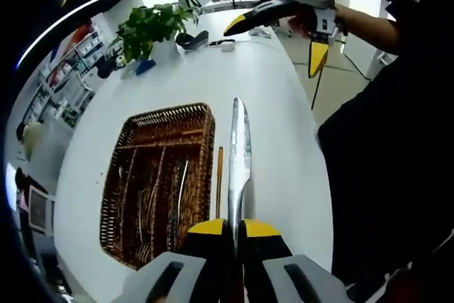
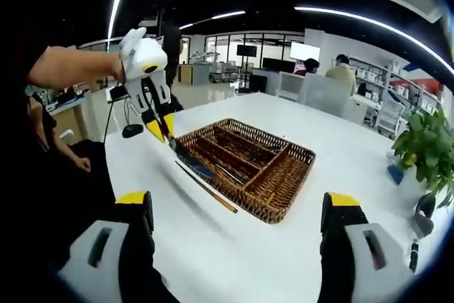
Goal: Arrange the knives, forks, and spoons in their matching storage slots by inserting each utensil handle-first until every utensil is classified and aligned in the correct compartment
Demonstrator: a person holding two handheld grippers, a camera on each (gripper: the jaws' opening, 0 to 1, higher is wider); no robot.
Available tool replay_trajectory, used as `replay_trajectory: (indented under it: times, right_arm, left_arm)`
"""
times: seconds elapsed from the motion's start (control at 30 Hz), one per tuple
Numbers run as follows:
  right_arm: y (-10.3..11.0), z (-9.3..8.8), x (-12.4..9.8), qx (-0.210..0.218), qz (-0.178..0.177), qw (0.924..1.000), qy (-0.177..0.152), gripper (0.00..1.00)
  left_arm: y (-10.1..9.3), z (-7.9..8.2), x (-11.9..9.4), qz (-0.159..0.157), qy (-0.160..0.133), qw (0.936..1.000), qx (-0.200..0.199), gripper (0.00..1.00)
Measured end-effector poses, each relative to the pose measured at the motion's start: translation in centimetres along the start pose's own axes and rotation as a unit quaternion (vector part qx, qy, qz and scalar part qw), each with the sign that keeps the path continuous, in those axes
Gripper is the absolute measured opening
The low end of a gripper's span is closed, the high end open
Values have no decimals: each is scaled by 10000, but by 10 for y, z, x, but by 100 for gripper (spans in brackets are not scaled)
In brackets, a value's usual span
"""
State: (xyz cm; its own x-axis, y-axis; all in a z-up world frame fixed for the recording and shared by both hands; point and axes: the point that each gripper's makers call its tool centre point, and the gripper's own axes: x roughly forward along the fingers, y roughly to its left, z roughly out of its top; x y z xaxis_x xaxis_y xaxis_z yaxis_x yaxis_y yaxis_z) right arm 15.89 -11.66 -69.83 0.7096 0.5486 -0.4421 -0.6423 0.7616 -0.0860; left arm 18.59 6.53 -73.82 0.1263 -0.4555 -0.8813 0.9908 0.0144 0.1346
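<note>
The left tool (image 1: pixel 234 228) has its jaws closed on the handle end of a table knife (image 1: pixel 239 150); the blade runs straight ahead from the jaws. In the right gripper view the same tool (image 2: pixel 162 131) holds the knife (image 2: pixel 190 161) up off the worktop (image 2: pixel 234 246), blade slanting down toward the near-left edge of the wicker tray (image 2: pixel 287 179). The right tool (image 2: pixel 241 211) stands wide open and holds nothing; in the left gripper view it (image 1: pixel 284 30) hangs in the air over the far part of the worktop (image 1: pixel 284 118), well apart from the tray (image 1: pixel 206 115).

The tray lies flat on the worktop and is divided into long compartments; several utensils (image 1: pixel 181 186) lie in them, kind not distinguishable. A thin wooden stick (image 1: pixel 219 179) lies on the worktop just beside the tray's long edge, parallel to it.

A potted plant (image 1: pixel 152 26) stands at the far end of the worktop.
</note>
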Motion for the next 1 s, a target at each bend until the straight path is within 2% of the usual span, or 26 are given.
replay_trajectory:
  times: [0.37, 0.53, 0.8, 1.0]
  right_arm:
    - [-5, -4, -2, 81, -101, 9999, -31, 99]
    - [-3, -1, -3, 127, -123, 9998, -86, 99]
    - [4, 1, -8, 173, -96, 9997, -125, 99]
    - [1, 0, -11, 142, -169, 9997, -103, 99]
  left_arm:
    - [4, 9, -9, 20, -33, 10000, 65, 5]
    - [10, 5, -12, 101, 34, 9999, 61, 5]
    - [23, 4, -13, 196, -43, 9998, 74, 5]
    - [35, 2, -11, 279, -61, 9995, 95, 5]
